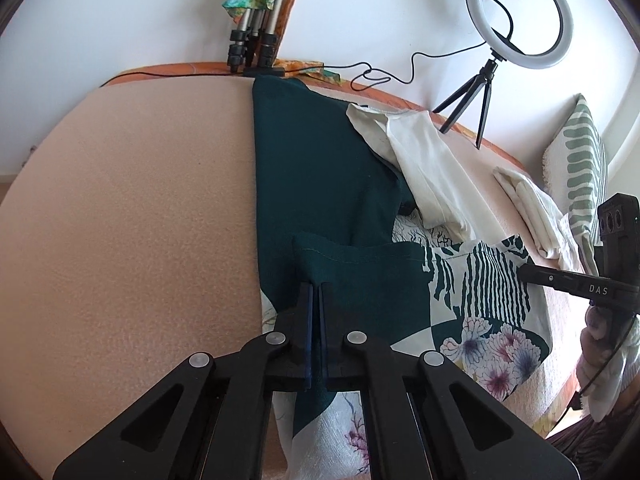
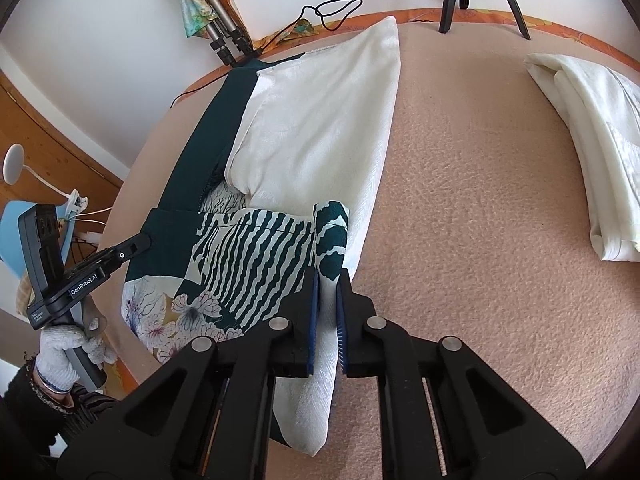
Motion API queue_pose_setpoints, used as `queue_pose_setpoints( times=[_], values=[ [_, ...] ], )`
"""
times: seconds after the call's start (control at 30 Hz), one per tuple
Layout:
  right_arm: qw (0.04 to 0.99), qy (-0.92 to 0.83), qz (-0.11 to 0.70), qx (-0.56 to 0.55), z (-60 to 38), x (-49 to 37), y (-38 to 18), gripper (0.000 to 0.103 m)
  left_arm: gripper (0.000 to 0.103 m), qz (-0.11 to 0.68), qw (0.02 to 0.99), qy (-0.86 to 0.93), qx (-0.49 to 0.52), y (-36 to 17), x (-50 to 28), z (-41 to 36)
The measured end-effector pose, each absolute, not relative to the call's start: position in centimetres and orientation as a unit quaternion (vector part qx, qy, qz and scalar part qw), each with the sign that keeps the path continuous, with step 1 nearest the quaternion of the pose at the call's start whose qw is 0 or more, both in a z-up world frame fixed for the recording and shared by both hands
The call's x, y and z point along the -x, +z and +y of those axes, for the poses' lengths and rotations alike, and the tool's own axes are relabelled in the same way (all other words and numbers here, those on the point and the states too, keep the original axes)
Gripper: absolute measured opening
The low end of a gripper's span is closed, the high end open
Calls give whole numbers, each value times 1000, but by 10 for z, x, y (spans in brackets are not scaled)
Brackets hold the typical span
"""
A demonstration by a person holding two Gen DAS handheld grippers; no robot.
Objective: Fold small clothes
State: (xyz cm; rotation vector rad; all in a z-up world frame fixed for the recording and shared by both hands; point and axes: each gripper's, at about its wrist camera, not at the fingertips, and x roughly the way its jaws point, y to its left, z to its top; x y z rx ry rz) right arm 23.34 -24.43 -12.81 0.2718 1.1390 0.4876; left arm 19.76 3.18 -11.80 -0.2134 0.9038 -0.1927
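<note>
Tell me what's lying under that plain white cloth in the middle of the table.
The patterned green garment runs beneath the white cloth; its dark green edge and branch print show. The rest under it is covered.

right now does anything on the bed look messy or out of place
Mostly tidy. The patterned garment is only half folded: its white sleeve sticks out askew toward the far edge, and its near hem is bunched where the right tool and left tool pinch it. The folded white cloth lies neat.
</note>
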Motion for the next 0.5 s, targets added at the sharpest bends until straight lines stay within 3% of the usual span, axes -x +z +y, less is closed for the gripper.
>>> queue_pose_setpoints(
  times=[0.3,0.5],
  values=[
    [806,246,512,-166,-257,-236,-125,9,2,414,906,-34,83,-106,-196,54],
    [801,265,505,-180,-281,-217,-123,11,12,395,915,-64,59,-88,-195,33]
  ],
)
